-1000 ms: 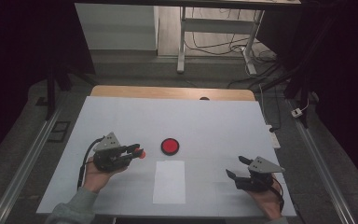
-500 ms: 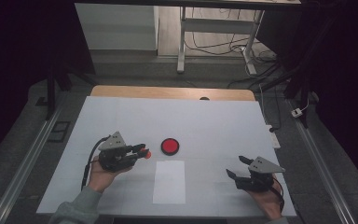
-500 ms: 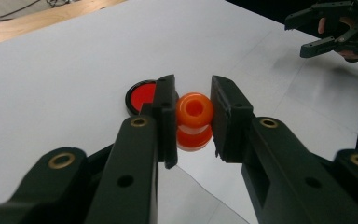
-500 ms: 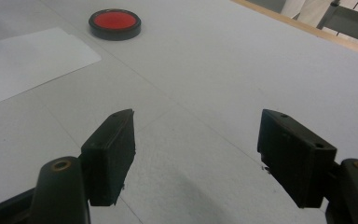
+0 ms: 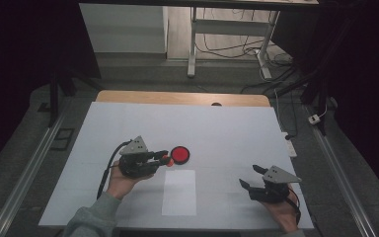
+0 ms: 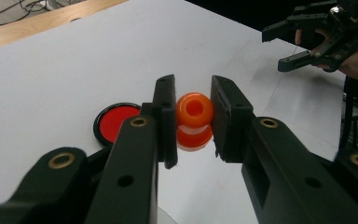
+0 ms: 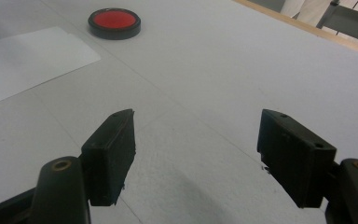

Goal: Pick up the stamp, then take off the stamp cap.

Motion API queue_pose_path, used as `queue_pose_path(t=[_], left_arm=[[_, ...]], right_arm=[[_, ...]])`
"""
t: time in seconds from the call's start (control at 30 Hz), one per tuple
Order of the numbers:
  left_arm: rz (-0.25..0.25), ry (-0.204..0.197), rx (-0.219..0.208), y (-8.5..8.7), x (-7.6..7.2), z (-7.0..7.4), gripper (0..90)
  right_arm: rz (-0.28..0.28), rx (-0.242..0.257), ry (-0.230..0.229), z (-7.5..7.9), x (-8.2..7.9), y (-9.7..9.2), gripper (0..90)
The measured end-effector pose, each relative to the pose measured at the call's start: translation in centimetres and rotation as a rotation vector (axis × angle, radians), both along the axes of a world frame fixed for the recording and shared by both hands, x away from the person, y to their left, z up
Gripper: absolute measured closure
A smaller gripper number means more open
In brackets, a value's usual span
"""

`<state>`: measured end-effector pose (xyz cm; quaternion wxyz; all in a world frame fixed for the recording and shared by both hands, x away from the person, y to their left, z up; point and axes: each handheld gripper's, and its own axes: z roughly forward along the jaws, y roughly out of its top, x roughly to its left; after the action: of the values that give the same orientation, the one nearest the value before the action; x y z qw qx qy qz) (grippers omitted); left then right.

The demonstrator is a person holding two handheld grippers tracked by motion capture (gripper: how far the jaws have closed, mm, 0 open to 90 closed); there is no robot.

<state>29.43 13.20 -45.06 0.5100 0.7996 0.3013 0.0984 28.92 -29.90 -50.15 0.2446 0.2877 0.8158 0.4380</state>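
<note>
The left gripper [image 6: 193, 121] clamps a glossy orange spool [image 6: 194, 120], waisted and hollow-topped; its lower half is hidden between the jaws. Just beyond the tips lies a round red disc [image 6: 116, 123] with a black rim, partly cut off by the jaw. The right gripper [image 7: 196, 154] gapes empty over the matte white table [image 7: 223, 56].

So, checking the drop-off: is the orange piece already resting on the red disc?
No, the left tool holds the orange piece beside the red disc.

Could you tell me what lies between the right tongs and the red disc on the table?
A white paper sheet, seen in the high view, between the right tongs and red disc.
</note>
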Motion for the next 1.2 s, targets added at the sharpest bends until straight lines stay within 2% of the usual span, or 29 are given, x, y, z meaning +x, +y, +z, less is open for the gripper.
queue_pose_path(t=[0.3, 0.47, 0.57, 1.2], left_arm=[[-0.021, 0.012, 0.007, -1.2, 0.2, -0.6, 72.3], [-0.054, 0.031, 0.003, -2.4, 0.1, -0.9, 72.3], [-0.072, 0.031, 0.017, -3.1, 0.0, -1.1, 72.3], [-0.075, 0.031, 0.026, -3.5, 0.0, -1.2, 72.3]], right_arm=[[0.007, -0.003, 0.002, -0.1, 0.0, 0.2, 27.3], [0.009, -0.004, 0.005, -0.2, 0.0, 0.2, 27.4], [0.01, -0.006, 0.004, -0.1, 0.0, 0.2, 27.4], [0.017, -0.003, -0.013, 0.0, -0.1, 0.5, 28.5]])
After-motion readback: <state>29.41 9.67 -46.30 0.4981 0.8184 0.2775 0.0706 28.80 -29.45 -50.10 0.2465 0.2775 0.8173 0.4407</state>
